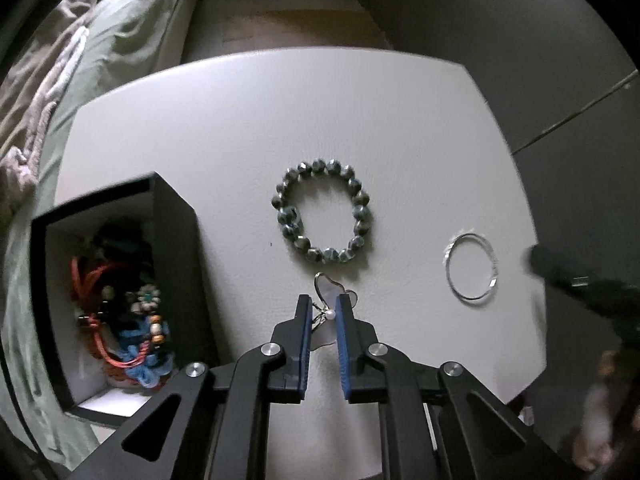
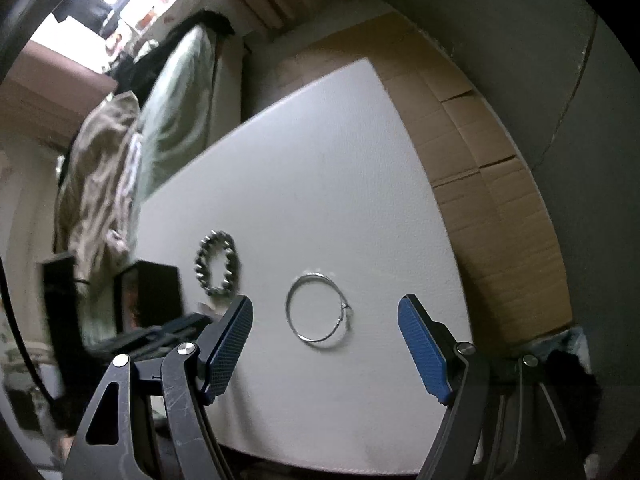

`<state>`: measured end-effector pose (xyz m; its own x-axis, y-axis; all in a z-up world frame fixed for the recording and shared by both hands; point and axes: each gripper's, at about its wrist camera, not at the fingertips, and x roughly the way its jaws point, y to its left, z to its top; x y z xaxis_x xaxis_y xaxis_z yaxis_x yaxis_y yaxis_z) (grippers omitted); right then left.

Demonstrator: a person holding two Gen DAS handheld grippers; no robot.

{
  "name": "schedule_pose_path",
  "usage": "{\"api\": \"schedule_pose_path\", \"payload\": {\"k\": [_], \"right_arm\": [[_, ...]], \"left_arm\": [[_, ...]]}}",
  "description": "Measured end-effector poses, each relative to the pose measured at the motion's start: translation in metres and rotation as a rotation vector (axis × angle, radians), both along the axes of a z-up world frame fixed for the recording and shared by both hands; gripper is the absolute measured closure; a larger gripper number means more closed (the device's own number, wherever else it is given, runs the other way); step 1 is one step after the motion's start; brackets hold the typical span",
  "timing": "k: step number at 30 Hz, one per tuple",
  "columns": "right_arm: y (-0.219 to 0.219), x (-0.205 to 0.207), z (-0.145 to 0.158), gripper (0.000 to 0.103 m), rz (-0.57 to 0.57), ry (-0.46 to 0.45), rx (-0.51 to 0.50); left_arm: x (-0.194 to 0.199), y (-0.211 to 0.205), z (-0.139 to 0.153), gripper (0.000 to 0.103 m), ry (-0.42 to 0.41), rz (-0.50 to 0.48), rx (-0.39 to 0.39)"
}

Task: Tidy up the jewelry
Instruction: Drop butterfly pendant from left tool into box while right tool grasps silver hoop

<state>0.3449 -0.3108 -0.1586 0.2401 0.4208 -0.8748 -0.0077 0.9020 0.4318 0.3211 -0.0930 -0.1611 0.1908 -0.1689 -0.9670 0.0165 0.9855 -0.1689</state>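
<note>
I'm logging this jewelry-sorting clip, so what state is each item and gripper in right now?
Black jewelry box: open, holding red and blue corded and beaded pieces.
Green beaded bracelet: flat on the white table, untouched.
Thin silver bangle: flat on the table, untouched.
Silver earring with pearl: between the left gripper's pads.
Left gripper: narrowed around the earring; contact unclear.
Right gripper: open wide, empty, facing the bangle.

bedroom: rumpled bedding, white table
</note>
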Motion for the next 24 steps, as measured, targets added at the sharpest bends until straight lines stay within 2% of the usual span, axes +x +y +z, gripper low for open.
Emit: {"api": "schedule_pose_path", "payload": {"k": [5, 11, 13, 17, 18, 19, 20, 21, 24], "right_arm": [[0.015, 0.003, -0.015, 0.028, 0.041, 0.029, -0.067], [0.028, 0.001, -0.017, 0.029, 0.079, 0.003, -0.153], [0.031, 0.001, -0.018, 0.041, 0.086, -0.002, -0.18], [0.036, -0.002, -0.021, 0.05, 0.106, -0.017, -0.26], [0.038, -0.002, -0.021, 0.055, 0.111, -0.023, -0.278], [0.039, -0.003, -0.02, 0.07, 0.115, -0.03, -0.305], [0.04, -0.004, -0.02, 0.079, 0.117, -0.04, -0.337], [0.04, -0.005, -0.02, 0.094, 0.117, -0.046, -0.365], [0.036, -0.006, -0.019, 0.097, 0.12, -0.054, -0.358]], "left_arm": [[-0.007, 0.007, 0.024, 0.091, -0.047, -0.002, -0.028], [-0.019, 0.024, 0.053, 0.091, -0.102, 0.019, -0.037], [-0.023, 0.031, 0.062, 0.091, -0.118, 0.033, -0.041], [-0.034, 0.047, 0.078, 0.091, -0.152, 0.065, -0.045], [-0.036, 0.053, 0.082, 0.091, -0.159, 0.074, -0.044], [-0.038, 0.059, 0.086, 0.091, -0.166, 0.085, -0.043], [-0.041, 0.064, 0.089, 0.091, -0.173, 0.094, -0.042], [-0.042, 0.069, 0.091, 0.091, -0.178, 0.104, -0.041], [-0.047, 0.084, 0.097, 0.091, -0.189, 0.134, -0.041]]}}
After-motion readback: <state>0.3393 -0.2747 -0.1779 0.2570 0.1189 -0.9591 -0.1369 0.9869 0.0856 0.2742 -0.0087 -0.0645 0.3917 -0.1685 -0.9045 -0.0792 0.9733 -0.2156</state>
